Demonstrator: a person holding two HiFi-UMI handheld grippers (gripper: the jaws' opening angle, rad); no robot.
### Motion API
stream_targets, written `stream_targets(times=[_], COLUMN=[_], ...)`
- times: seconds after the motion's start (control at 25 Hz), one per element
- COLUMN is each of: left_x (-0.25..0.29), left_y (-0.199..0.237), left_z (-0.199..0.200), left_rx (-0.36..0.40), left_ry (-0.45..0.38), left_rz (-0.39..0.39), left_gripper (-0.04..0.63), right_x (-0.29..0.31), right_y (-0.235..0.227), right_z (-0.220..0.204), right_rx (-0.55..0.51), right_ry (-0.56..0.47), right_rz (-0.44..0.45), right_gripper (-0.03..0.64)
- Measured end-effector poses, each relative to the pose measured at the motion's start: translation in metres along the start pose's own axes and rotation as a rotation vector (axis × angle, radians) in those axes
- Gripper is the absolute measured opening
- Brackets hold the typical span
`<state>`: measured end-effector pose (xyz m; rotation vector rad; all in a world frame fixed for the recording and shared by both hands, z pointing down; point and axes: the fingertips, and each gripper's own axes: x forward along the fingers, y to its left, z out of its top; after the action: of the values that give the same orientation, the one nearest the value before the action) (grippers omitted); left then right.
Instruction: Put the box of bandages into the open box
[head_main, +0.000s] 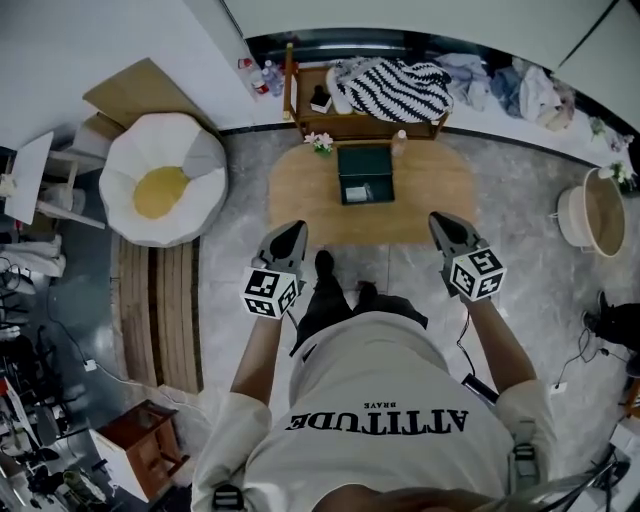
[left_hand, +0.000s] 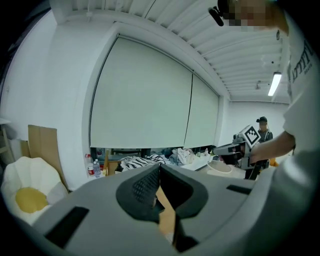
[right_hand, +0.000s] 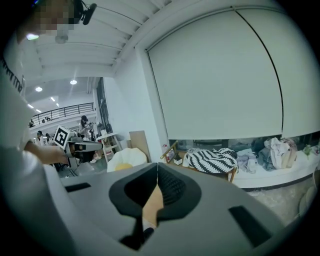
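- Holding both tongs out in front of me, level with each other and well apart, one on either side of my body.
- My left tongs (left_hand: 159, 169) are closed, the two dark pads meeting at the tips with nothing gripped between them. Only a sliver of wood colour shows through the gap lower down.
- My right tongs (right_hand: 157, 168) are closed the same way, tip against tip and empty.
- From the left gripper view, the right tongs show off to the right in my hand. From the right gripper view, the left tongs show off to the left.
- Ahead of the tips, and between the two tongs in the head view, stands a low oval wooden tabletop (head_main: 440, 200).
- The open box (head_main: 365, 172) sits on that tabletop near its middle, towards the far edge. It is dark green and well apart from both tongs.
- A small pale patch shows in the near part of the open box, too small for me to tell what it is.
- A little bunch of flowers (head_main: 320, 142) stands at the tabletop's far edge, left of the box, and a small bottle (head_main: 400, 140) stands to its right.
- Beyond the tabletop is a wooden rack (head_main: 360, 128) with a black-and-white striped cloth (head_main: 395, 88) heaped on it.
- Off to my left, an egg-shaped cushion (head_main: 160, 180), white with a yellow centre, lies on the floor.
- Far off to my right stands a round basket (head_main: 590, 215).
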<state>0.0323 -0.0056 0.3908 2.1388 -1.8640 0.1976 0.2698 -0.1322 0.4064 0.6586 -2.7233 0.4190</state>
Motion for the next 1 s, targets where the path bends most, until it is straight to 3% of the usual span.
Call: stream_targets(times=[0.28,1.0], left_x=[-0.032,-0.073], left_y=[0.001,0.038], left_z=[0.009,0.026], left_rx=[0.010,0.018], left_ry=[-0.025,-0.066], left_rz=[0.026,-0.040], left_gripper=[0.021,0.021], right_x=[-0.012,-0.009], right_y=[0.019,0.063], right_z=[0.008,0.033], right_rx=[0.007,-0.003], right_ry=[-0.045,-0.119], right_rz=[-0.002,-0.102], right_gripper=[0.021,0.020])
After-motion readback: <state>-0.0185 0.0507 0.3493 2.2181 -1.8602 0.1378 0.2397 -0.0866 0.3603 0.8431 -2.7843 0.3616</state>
